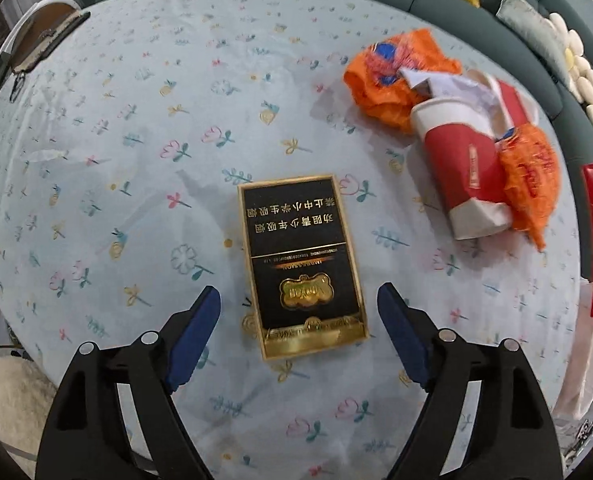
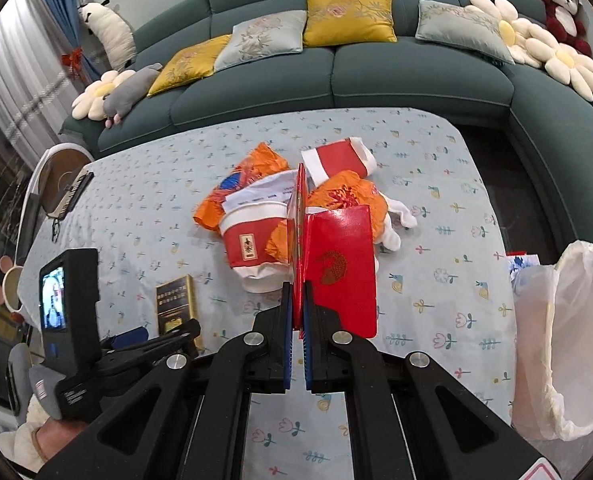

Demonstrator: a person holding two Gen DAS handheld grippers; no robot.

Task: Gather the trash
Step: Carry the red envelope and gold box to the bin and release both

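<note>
**Two pieces of trash on the go**

My left hand-held gripper (image 1: 298, 306) hangs spread wide over the black cigarette box (image 1: 302, 266) lying flat on the table (image 1: 116, 200). Next I judge it must drop and close. My right hand-held gripper (image 2: 297, 300) pinches a red envelope (image 2: 342, 268), with the lined bin (image 2: 568, 336) near on the right.
</note>
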